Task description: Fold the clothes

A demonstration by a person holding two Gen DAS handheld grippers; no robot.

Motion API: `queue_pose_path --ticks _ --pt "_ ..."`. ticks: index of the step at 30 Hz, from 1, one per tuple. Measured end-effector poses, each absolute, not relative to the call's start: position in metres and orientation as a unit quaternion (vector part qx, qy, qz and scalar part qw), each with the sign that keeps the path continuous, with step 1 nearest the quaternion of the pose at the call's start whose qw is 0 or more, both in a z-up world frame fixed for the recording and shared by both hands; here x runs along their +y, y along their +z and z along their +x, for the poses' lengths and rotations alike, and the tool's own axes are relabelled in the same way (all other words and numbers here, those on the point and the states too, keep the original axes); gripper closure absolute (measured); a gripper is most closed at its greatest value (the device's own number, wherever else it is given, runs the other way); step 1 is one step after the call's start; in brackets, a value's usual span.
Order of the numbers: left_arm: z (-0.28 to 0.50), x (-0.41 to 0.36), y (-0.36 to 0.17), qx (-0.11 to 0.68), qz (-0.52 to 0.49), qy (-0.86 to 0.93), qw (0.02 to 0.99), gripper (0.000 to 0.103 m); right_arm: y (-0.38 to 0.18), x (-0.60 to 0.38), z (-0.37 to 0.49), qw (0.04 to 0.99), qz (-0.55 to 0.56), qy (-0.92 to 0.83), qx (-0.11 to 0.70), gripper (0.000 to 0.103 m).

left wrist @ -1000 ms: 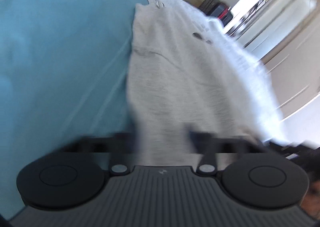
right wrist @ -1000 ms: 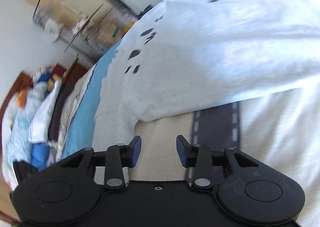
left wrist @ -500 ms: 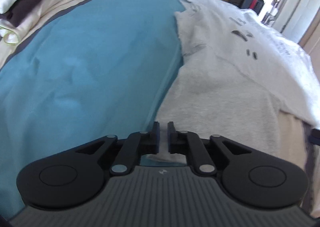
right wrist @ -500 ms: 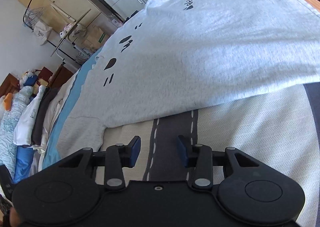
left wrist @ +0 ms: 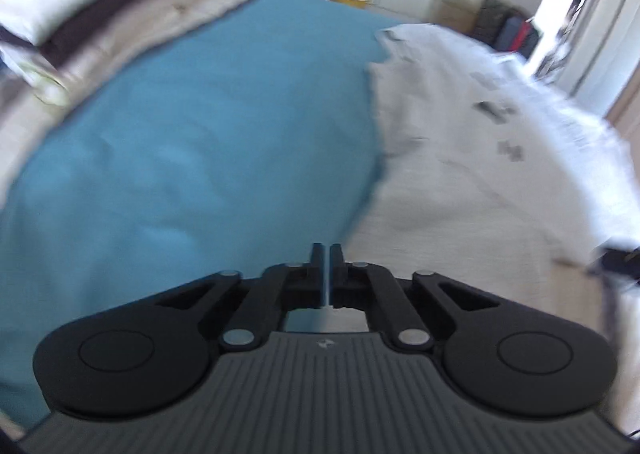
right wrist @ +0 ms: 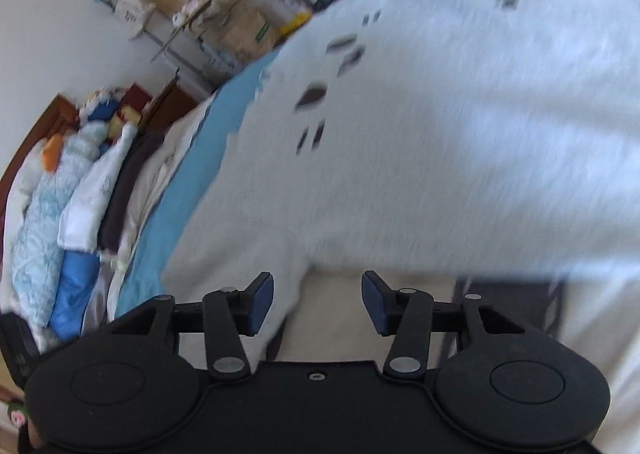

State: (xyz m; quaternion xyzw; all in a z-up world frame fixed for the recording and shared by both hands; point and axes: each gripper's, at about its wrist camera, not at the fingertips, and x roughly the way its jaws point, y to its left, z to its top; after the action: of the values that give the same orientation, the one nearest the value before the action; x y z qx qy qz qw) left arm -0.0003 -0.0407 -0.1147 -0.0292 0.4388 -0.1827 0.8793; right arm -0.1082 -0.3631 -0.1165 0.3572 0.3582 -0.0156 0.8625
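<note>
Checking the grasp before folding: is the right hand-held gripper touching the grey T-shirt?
Cannot tell. In the right wrist view the right hand-held gripper is open at the grey T-shirt hem, but blur hides any contact.

left gripper (left wrist: 328,272) closed, grey shirt (left wrist: 460,181) on blue sheet (left wrist: 192,157)

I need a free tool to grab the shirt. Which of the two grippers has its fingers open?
The right gripper: blue-padded fingers spread, nothing between. The left gripper is closed.

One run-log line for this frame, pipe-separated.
task: fold clothes | left gripper: shut, empty | right gripper: open, at hem | light grey printed T-shirt: spread on blue bedsheet
</note>
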Motion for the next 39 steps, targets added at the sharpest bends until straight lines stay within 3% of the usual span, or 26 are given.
queue_pose_path --ticks 2,4,10,15,18,21,26,30,33,39 --pt "0.005 -0.029 -0.112 0.453 -0.039 -0.174 0.873 0.087 -0.082 -0.395 -0.114 0.872 0.363 -0.029 0.327 0.048" --pt "0.012 -0.021 -0.111 0.461 -0.091 -0.192 0.862 0.068 -0.042 -0.425 -0.121 0.876 0.378 -0.04 0.297 0.048" --pt "0.036 -0.032 -0.095 0.455 -0.114 -0.221 0.855 0.068 0.101 -0.468 -0.11 0.854 0.418 0.027 0.308 0.047" --pt "0.062 -0.048 -0.077 0.441 -0.109 -0.234 0.859 0.068 0.191 -0.454 -0.068 0.85 0.393 0.089 0.34 0.039" --pt "0.08 -0.058 -0.071 0.43 -0.104 -0.233 0.866 0.053 0.195 -0.437 -0.03 0.832 0.397 0.105 0.373 0.038" --pt "0.094 -0.069 -0.072 0.427 -0.095 -0.234 0.868 0.053 0.174 -0.415 0.009 0.81 0.399 0.122 0.412 0.038" --pt "0.114 -0.089 -0.089 0.434 -0.057 -0.245 0.865 0.056 0.094 -0.389 0.066 0.788 0.41 0.146 0.436 0.038" --pt "0.136 -0.106 -0.108 0.455 -0.024 -0.253 0.854 0.066 0.011 -0.385 0.106 0.826 0.351 0.055 0.438 0.038" --pt "0.161 -0.117 -0.121 0.468 -0.038 -0.261 0.843 0.066 -0.043 -0.392 0.124 0.849 0.273 -0.033 0.452 0.038" --pt "0.213 -0.148 -0.148 0.494 -0.075 -0.273 0.822 0.066 -0.068 -0.419 0.12 0.881 0.203 -0.068 0.421 0.039"
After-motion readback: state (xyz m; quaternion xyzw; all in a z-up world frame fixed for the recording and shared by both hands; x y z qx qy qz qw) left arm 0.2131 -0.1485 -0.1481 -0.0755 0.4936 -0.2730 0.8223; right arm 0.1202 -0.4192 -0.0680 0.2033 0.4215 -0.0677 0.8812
